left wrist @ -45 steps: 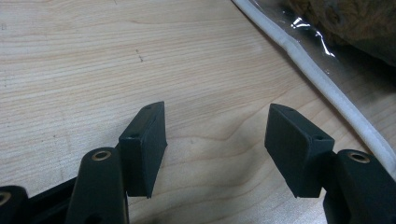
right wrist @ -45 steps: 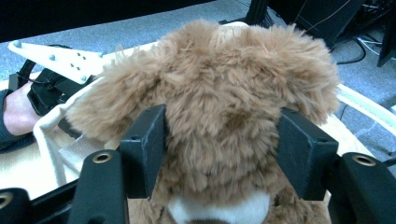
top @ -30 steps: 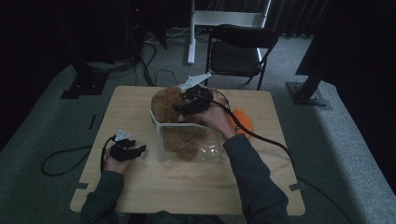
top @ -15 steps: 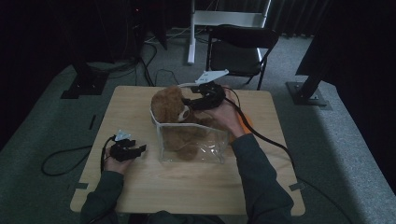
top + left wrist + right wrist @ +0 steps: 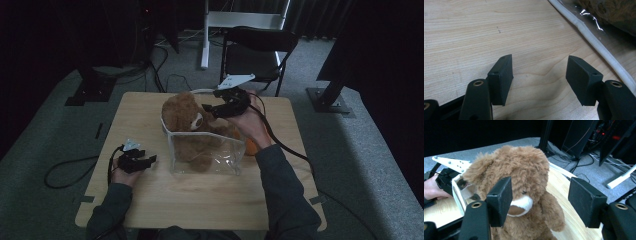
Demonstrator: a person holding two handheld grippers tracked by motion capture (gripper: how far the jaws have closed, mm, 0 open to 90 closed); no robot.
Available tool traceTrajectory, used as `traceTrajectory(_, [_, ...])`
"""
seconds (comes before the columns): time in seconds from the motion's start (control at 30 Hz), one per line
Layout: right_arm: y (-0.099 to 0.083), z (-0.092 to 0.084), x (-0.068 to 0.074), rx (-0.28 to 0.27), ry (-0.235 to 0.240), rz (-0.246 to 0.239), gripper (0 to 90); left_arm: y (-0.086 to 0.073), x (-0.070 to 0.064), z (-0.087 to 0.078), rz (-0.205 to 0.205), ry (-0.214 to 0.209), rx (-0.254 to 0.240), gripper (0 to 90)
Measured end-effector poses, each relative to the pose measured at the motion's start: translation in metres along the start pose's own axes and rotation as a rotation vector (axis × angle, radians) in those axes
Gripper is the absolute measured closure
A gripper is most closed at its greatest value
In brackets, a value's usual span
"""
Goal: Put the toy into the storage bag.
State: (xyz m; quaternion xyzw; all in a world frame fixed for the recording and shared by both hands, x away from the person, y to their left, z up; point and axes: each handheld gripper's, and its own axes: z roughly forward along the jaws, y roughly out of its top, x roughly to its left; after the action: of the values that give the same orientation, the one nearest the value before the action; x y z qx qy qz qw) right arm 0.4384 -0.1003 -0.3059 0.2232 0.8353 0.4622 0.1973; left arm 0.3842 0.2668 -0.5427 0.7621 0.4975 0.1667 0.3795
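A brown teddy bear sits in a clear plastic bag with a white rim, head and shoulders sticking out above it. My right gripper hovers just right of the bear's head, pointing at it. Its jaws have just been opening and stand apart, pressing on nothing. In the right gripper view the bear fills the gap behind the right gripper. My left gripper rests open on the wooden table, left of the bag. The left gripper shows bare wood between its jaws, with the bag's rim beside it.
An orange object lies behind the bag by the right forearm. A black folding chair and a white stand are beyond the table's far edge. Black cables trail from both grippers off the table.
The right gripper has drawn back to the right, off the bear's head, and risen slightly, with its jaws wider apart. The left gripper has stayed put.
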Motion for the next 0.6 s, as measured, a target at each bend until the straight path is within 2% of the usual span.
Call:
traceTrajectory(0.17, [-0.007, -0.009, -0.008, -0.003, -0.022, 0.026, 33.3, 0.0, 0.0, 0.0, 0.0, 0.001, 0.0, 39.1])
traceTrajectory(0.37, [-0.01, -0.02, -0.016, -0.006, -0.046, 0.028, 30.5, 0.0, 0.0, 0.0, -0.001, 0.0, 0.0, 39.1])
traceTrajectory(0.43, [-0.012, -0.022, -0.018, -0.006, -0.067, 0.04, 28.2, 0.0, 0.0, 0.0, 0.0, 0.0, 0.0, 39.1])
traceTrajectory(0.6, [-0.019, -0.027, -0.024, -0.01, -0.074, 0.061, 27.7, 0.0, 0.0, 0.0, -0.001, 0.0, 0.0, 39.1])
